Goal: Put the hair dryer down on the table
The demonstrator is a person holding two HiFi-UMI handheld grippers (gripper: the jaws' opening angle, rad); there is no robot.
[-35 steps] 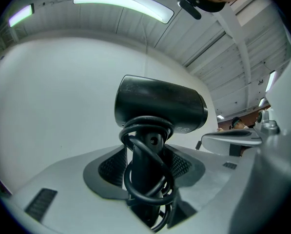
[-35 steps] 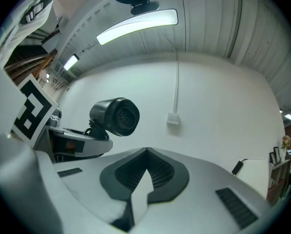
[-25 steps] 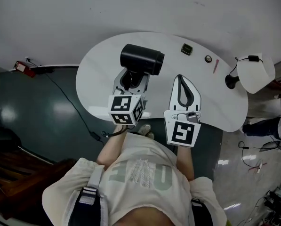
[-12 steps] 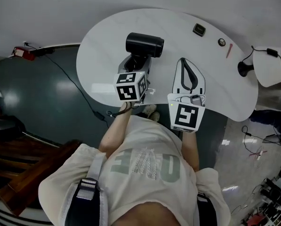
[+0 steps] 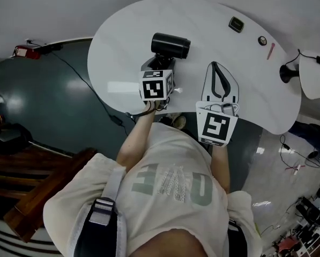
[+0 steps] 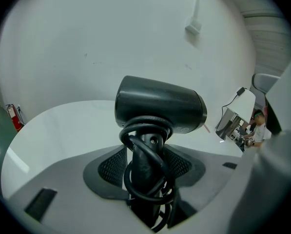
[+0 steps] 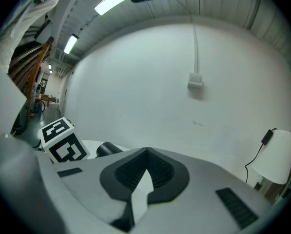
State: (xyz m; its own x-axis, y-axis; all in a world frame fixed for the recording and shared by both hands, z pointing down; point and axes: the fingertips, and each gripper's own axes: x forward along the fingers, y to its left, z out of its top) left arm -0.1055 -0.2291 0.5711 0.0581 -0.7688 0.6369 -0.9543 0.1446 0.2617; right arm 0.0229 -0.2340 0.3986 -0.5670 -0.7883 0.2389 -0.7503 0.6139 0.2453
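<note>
A black hair dryer (image 5: 170,44) with its cord wound round the handle is held over the white table (image 5: 122,31). My left gripper (image 5: 161,64) is shut on the handle. In the left gripper view the handle (image 6: 146,169) stands between the two pads and the barrel (image 6: 160,105) lies crosswise above them. Whether the dryer touches the table I cannot tell. My right gripper (image 5: 216,66) is beside it on the right, above the table's near edge, shut with nothing in it; its tips (image 7: 146,152) meet.
At the table's far right lie a small dark square thing (image 5: 236,24), a round knob (image 5: 262,40) and a red pen (image 5: 270,51). A white-shaded lamp (image 5: 315,74) stands at the right end. A red item (image 5: 20,51) and a cable lie on the dark floor, left.
The left gripper and the dryer have moved away from the head camera, down toward the table. The right gripper has kept its place beside them, still shut.
</note>
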